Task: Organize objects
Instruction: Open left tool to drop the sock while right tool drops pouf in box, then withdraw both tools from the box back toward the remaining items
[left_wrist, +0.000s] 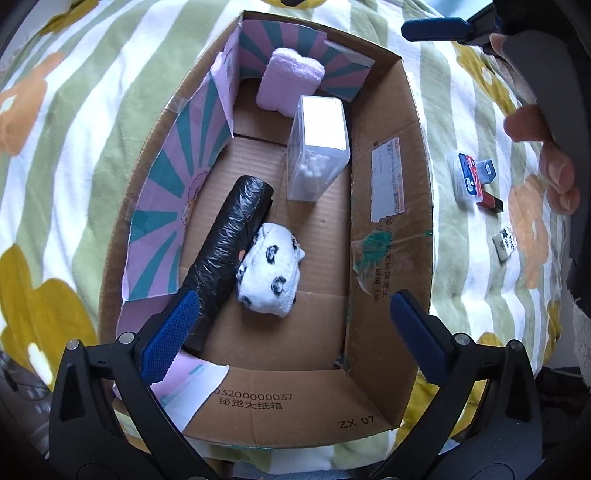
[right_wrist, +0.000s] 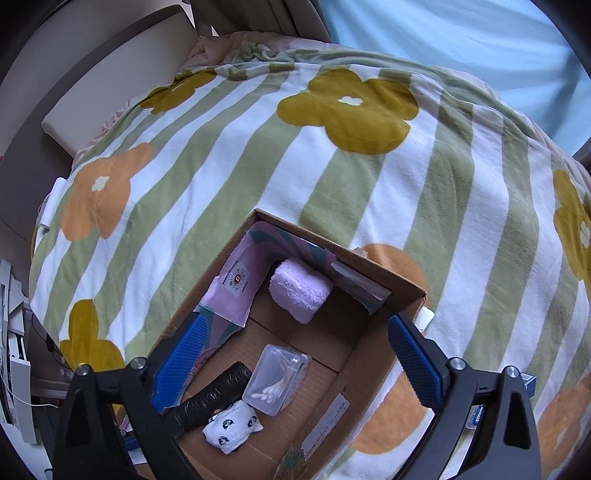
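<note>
An open cardboard box (left_wrist: 391, 229) lies on the bed, also in the right wrist view (right_wrist: 354, 347). Inside it lie a black bag roll (left_wrist: 229, 236), a white sock bundle with black spots (left_wrist: 269, 269), a clear cotton swab case (left_wrist: 317, 147) and a folded lilac towel (left_wrist: 290, 79). The right wrist view shows the same roll (right_wrist: 212, 398), sock (right_wrist: 231, 426), swab case (right_wrist: 277, 380) and towel (right_wrist: 299, 290). My left gripper (left_wrist: 291, 325) is open and empty above the box's near end. My right gripper (right_wrist: 291, 354) is open and empty above the box.
The bed has a striped flower blanket (right_wrist: 332, 166). Right of the box lie a small clear pack with a red-blue label (left_wrist: 467, 177), a dark red item (left_wrist: 491, 201) and a small grey eraser-like piece (left_wrist: 506, 243). A pink-teal patterned liner (left_wrist: 177, 177) lines the box's left wall.
</note>
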